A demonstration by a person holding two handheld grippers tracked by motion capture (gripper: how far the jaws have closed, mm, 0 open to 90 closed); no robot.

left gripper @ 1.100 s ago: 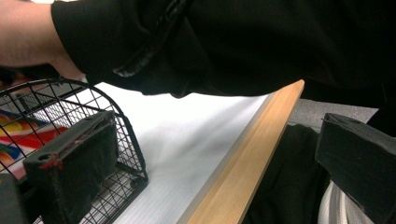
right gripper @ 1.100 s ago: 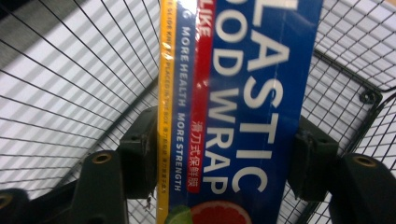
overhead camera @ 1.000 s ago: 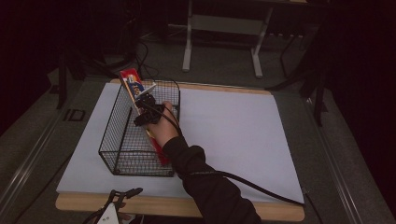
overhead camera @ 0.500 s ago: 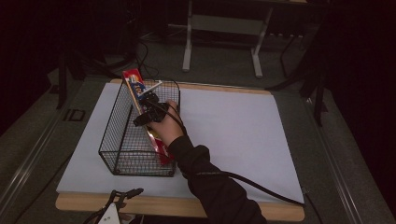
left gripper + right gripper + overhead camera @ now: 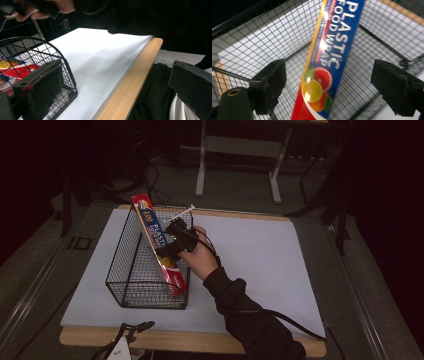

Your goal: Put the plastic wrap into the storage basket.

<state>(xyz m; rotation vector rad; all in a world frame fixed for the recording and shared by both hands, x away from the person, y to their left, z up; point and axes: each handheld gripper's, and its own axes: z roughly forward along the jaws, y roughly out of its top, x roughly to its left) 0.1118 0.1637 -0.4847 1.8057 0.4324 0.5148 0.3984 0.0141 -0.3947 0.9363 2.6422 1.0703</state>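
Wire basket point(image 5: 131, 285) holds leaning wrap box point(image 5: 157, 239); both grippers point(image 5: 332, 82) gape wide, empty

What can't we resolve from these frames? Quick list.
- Plastic wrap box: top and bottom ends cut off by the right gripper view's edges; small print motion-blurred.
- Where the box's lower end rests in the wire basket: high view, hidden by mesh and box.
- Left gripper: high view, cut by the bottom edge, too dark to read.
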